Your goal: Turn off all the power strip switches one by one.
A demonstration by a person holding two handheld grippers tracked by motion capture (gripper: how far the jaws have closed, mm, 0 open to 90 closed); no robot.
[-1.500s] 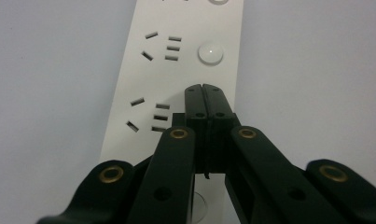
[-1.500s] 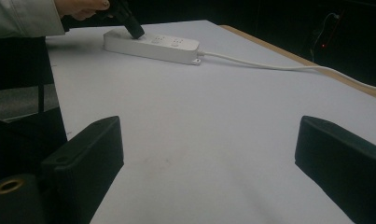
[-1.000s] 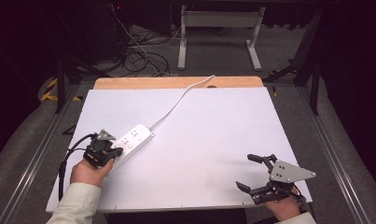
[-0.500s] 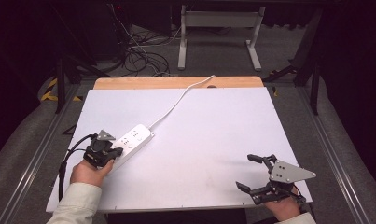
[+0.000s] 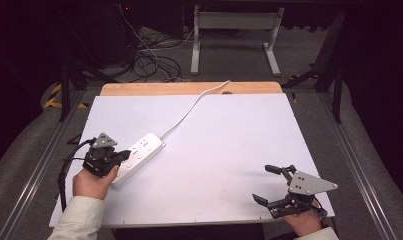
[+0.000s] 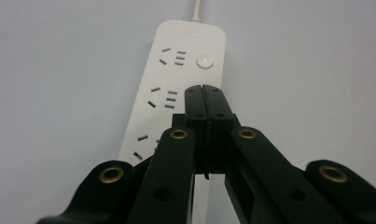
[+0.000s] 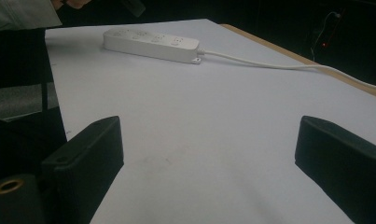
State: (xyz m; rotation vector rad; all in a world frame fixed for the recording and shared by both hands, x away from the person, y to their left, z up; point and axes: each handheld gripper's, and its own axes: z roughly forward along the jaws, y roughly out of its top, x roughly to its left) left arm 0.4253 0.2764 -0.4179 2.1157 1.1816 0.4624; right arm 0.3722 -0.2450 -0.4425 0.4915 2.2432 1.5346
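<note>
One white power strip (image 5: pixel 139 156) is lying on the counter (image 5: pixel 229 140) at about 9 o'clock from its middle, its long axis running from 7 o'clock up to 1 o'clock, with the white cord (image 5: pixel 189 109) trailing off toward 1 o'clock. The left hand-held gripper (image 5: pixel 123 156) is hovering over the strip's near half, jaws pressed fully together with nothing between them, tips pointing along the strip toward the round switch (image 6: pixel 204 61) at its far end. I judge a push on that switch is coming, so the strip lies straight ahead of this nearer hand. The right hand-held gripper (image 5: pixel 267 184) is waiting at 5 o'clock, jaws spread wide and empty, well apart from the strip.
</note>
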